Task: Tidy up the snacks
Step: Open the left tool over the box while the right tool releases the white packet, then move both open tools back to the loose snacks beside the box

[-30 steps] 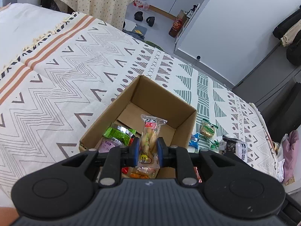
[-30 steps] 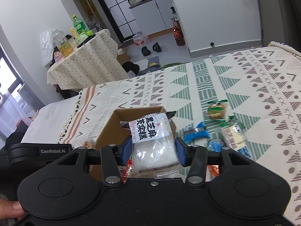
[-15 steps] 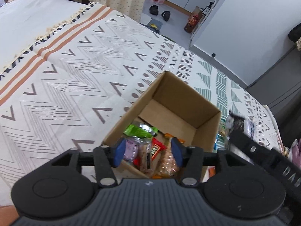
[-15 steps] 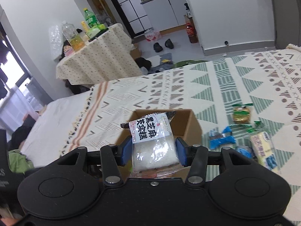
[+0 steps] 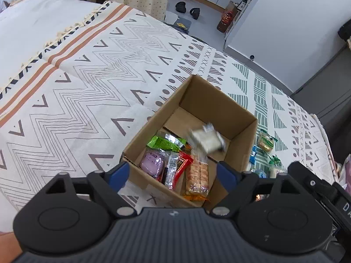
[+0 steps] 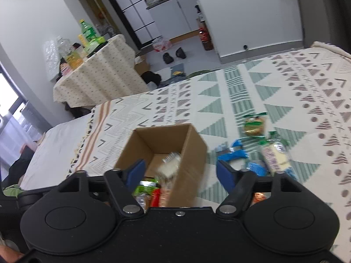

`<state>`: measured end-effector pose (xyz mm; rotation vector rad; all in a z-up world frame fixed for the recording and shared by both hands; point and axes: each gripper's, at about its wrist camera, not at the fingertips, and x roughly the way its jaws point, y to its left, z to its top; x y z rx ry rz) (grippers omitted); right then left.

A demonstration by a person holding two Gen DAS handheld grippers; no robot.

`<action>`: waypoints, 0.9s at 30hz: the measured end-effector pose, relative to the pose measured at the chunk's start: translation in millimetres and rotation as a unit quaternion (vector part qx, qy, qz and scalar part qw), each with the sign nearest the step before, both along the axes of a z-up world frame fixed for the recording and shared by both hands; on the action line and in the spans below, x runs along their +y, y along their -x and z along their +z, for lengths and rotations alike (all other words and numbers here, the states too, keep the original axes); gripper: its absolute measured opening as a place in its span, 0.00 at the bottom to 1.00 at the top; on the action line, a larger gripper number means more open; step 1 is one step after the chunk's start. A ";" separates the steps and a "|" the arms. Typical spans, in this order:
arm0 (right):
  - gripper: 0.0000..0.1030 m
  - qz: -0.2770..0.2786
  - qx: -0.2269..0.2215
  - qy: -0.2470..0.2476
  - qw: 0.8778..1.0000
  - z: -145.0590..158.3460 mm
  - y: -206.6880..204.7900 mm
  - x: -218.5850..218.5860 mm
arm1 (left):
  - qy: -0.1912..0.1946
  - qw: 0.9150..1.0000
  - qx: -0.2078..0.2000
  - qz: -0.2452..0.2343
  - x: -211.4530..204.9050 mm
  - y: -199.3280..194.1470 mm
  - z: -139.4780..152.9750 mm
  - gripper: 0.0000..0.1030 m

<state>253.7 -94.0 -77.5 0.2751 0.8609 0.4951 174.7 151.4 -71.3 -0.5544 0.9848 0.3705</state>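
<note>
Right wrist view: blurred white packet [image 6: 170,166] inside cardboard box [image 6: 193,153], between splayed, empty right tool [image 6: 179,173] fingers.

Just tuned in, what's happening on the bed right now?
A person is packing snacks into the cardboard box on the patterned bedspread. Both the left hand-held gripper and the right hand-held gripper are open and hold nothing. A white snack packet, blurred with motion, is above the box floor, apparently dropping in. A purple packet, a green packet and a cracker pack lie inside already. Several more snacks wait on the bedspread beside the box.
</note>
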 end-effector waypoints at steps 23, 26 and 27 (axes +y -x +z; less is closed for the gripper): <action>0.90 -0.046 -0.028 0.040 0.998 -6.2 14.9 -86.1 | -0.016 0.998 -0.014 -0.063 -70.1 -4.4 11.5 1.00; 0.93 -0.052 -0.021 0.034 0.998 -9.5 13.6 -98.4 | -0.016 0.997 -0.016 -0.069 -78.5 -5.9 12.0 1.00; 0.94 -0.054 -0.019 0.032 0.998 -10.4 13.5 -101.8 | -0.016 0.997 -0.016 -0.070 -81.2 -6.4 12.1 1.00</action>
